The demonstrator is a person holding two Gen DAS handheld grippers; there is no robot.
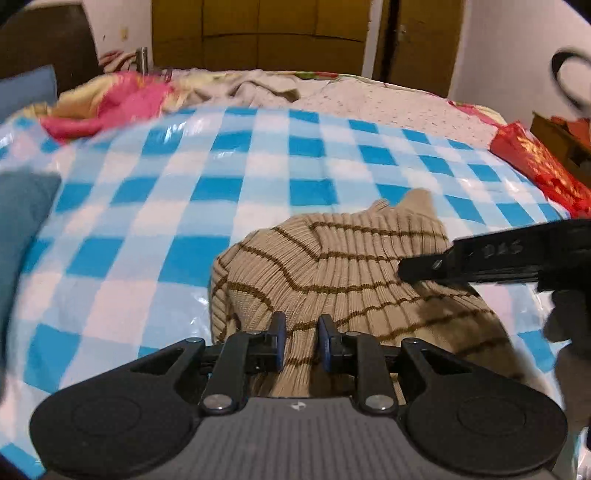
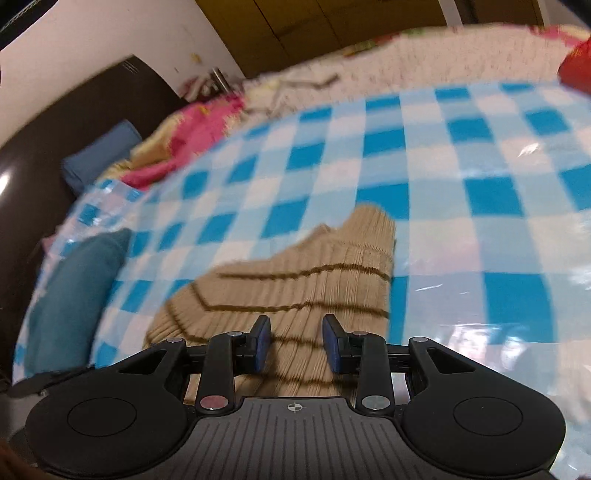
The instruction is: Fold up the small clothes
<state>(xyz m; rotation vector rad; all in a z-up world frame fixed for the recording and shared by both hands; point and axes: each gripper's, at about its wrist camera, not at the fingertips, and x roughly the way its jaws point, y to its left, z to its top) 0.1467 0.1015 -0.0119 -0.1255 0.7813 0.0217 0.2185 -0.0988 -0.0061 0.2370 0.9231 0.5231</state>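
A small beige ribbed knit garment with thin brown stripes (image 1: 332,273) lies bunched on a blue-and-white checked plastic sheet (image 1: 184,177) over a bed. My left gripper (image 1: 300,341) is part open, its blue pads (image 1: 280,343) on either side of a raised fold of the knit. My right gripper (image 2: 297,343) is part open above the same garment (image 2: 295,280), with knit between its pads (image 2: 263,345); the view is blurred. The right gripper's black body (image 1: 491,258) shows over the garment's right side in the left wrist view.
A teal folded cloth (image 1: 22,221) lies at the sheet's left edge and shows in the right wrist view (image 2: 74,291). Pink and cream bedding (image 1: 122,99) is heaped at the back. A red packet (image 1: 543,170) sits at the right. Brown wardrobe doors (image 1: 258,33) stand behind.
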